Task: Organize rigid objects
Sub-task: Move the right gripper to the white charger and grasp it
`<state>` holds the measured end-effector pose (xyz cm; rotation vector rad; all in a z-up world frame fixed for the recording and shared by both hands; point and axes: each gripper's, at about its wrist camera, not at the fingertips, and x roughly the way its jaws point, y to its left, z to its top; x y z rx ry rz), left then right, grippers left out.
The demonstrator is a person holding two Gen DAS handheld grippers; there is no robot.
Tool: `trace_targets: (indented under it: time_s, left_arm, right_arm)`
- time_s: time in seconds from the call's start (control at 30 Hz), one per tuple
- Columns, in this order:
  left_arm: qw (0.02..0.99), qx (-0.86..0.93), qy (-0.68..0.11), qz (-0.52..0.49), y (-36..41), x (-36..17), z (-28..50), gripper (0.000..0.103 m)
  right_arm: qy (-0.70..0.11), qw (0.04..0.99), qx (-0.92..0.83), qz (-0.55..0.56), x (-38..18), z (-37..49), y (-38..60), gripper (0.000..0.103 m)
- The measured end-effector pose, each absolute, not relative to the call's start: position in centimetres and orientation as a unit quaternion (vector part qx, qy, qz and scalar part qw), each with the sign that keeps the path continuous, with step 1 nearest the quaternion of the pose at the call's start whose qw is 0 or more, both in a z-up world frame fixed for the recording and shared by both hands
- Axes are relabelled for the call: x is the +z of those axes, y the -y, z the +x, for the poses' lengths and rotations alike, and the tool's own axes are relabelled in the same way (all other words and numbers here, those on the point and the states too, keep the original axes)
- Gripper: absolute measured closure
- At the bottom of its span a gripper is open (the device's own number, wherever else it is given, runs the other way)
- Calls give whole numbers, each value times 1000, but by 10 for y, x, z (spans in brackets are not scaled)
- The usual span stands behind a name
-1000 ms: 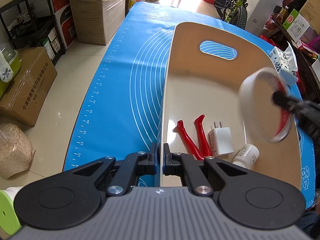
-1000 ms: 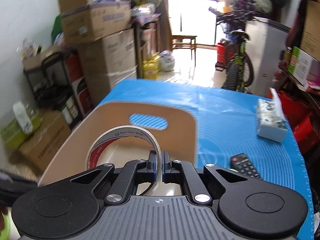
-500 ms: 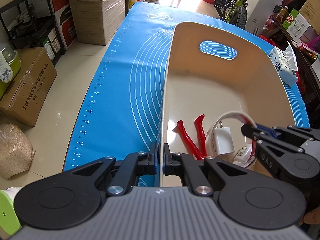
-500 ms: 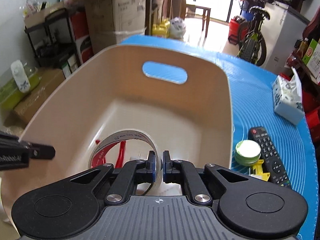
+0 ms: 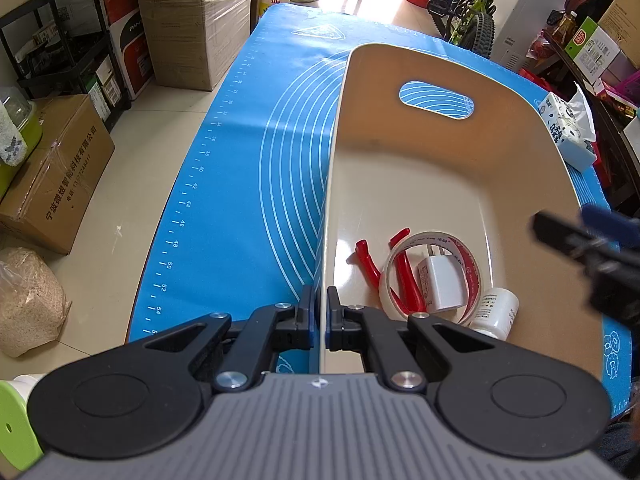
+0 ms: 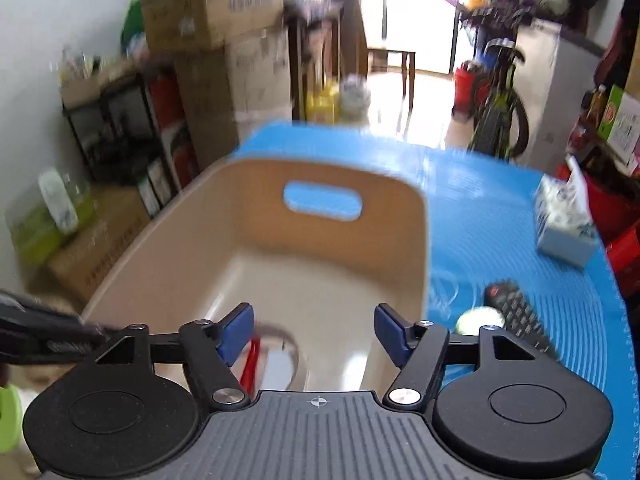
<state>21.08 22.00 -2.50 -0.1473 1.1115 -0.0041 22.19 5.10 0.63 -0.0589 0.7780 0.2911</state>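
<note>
A beige bin (image 5: pixel 520 184) stands on the blue mat (image 5: pixel 256 168). My left gripper (image 5: pixel 320 316) is shut on the bin's left wall at its near corner. Inside the bin lie a clear tape roll (image 5: pixel 430 276), a white charger (image 5: pixel 442 280) within the ring, red pliers (image 5: pixel 370 266) and a small white bottle (image 5: pixel 496 314). My right gripper (image 6: pixel 316 334) is open and empty above the bin's near end (image 6: pixel 280 276); it shows blurred at the right of the left wrist view (image 5: pixel 588 244). The tape roll (image 6: pixel 280 340) lies below it.
On the mat right of the bin lie a black remote (image 6: pixel 520 320), a green-lidded round tin (image 6: pixel 480 320) and a tissue pack (image 6: pixel 564 228). Cardboard boxes (image 5: pixel 52 176), shelves and a bicycle (image 5: pixel 464 4) surround the table.
My right gripper lowered the tape roll into the bin, opened and let it go, then drew back up. The roll now rests around the charger. The left gripper has not moved.
</note>
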Motion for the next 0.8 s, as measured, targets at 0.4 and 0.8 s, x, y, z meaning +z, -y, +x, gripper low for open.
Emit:
trace_targets:
  time_s: [0.4,0.8]
  left_arm:
    - [846,-2,-528,-69,-221,-25,211,97]
    - [847,-2,-528,-68,-221,-26,211,97]
  right_arm:
    - [-348,934,86,9,32,222,17,19]
    - [-383,923,31,15,-11,226,69,18]
